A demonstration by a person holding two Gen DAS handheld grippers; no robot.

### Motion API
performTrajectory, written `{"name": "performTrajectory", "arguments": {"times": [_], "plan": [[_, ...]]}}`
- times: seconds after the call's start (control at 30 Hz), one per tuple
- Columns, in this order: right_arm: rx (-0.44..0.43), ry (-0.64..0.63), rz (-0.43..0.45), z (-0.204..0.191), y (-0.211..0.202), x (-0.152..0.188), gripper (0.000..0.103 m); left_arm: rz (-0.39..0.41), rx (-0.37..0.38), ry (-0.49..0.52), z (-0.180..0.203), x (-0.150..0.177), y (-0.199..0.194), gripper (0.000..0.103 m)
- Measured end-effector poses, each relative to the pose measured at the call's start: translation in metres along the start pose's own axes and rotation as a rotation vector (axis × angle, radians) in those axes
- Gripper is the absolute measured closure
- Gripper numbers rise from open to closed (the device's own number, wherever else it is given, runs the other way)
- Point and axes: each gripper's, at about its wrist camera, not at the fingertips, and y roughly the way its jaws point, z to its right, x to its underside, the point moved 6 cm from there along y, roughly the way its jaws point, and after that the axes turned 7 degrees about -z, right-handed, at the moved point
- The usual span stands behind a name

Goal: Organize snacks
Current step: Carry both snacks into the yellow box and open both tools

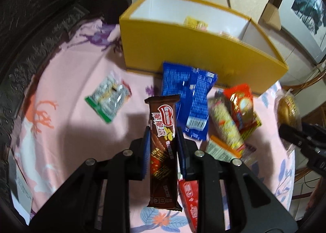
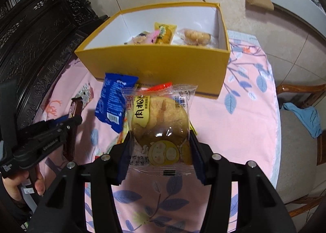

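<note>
The left claw (image 1: 162,135) pinches a chocolate bar (image 1: 163,151); the right claw (image 2: 160,141) clamps a bagged bun (image 2: 159,119); either could snag the yellow box (image 2: 154,64) rim and drop.

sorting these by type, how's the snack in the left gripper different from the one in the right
The chocolate wafer bar in the left gripper is long, narrow and in an opaque brown wrapper; the bun in the right gripper is round, squat and in a clear pack with a yellow label. The bar needs a narrow grip, the bun a wide one. Both are sealed and held in front of the yellow box.
</note>
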Motion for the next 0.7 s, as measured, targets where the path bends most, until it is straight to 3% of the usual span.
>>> {"name": "performTrajectory", "arguments": {"times": [0.43, 0.7], "plan": [[0.003, -0.033, 0.068, -0.029, -0.027, -0.039, 0.05, 0.16, 0.035, 0.096, 0.031, -0.09, -0.05, 0.08], [0.03, -0.039, 0.114, -0.036, -0.041, -0.071, 0.05, 0.191, 0.038, 0.139, 0.038, -0.135, -0.059, 0.08]]}}
